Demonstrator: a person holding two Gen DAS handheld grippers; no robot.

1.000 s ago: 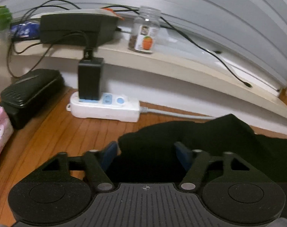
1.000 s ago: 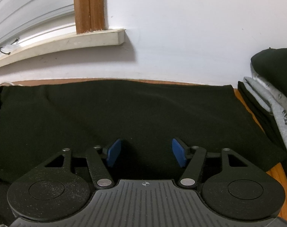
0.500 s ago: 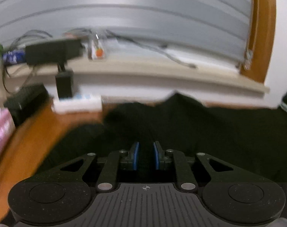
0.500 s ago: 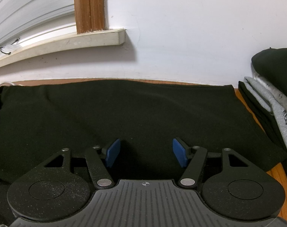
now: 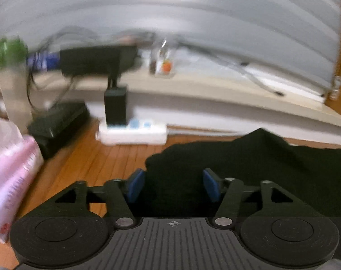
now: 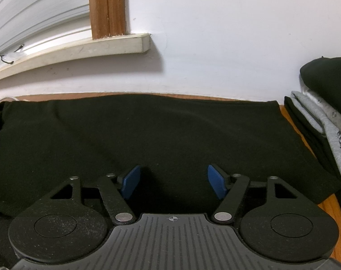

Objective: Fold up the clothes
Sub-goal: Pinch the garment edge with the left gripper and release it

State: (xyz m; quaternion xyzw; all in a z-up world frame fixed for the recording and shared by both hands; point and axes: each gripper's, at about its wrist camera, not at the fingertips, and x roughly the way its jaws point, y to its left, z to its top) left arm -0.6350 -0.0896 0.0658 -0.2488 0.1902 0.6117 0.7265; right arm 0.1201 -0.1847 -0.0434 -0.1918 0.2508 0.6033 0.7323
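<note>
A black garment (image 6: 147, 130) lies spread flat on the wooden table; its bunched left end shows in the left wrist view (image 5: 249, 162). My left gripper (image 5: 173, 185) is open over that left end, with black cloth between the blue pads and nothing gripped. My right gripper (image 6: 173, 181) is open, low over the garment's middle, empty.
A white power strip (image 5: 132, 132) with a black adapter, a black box (image 5: 57, 126) and a pink tissue pack (image 5: 10, 168) sit on the left. A windowsill (image 5: 193, 90) holds a jar and cables. Folded grey and black clothes (image 6: 328, 121) are stacked on the right.
My left gripper was open, shut on the black cloth half a second ago while swinging right, and is now open again, back toward the left. The right gripper has stayed still.
</note>
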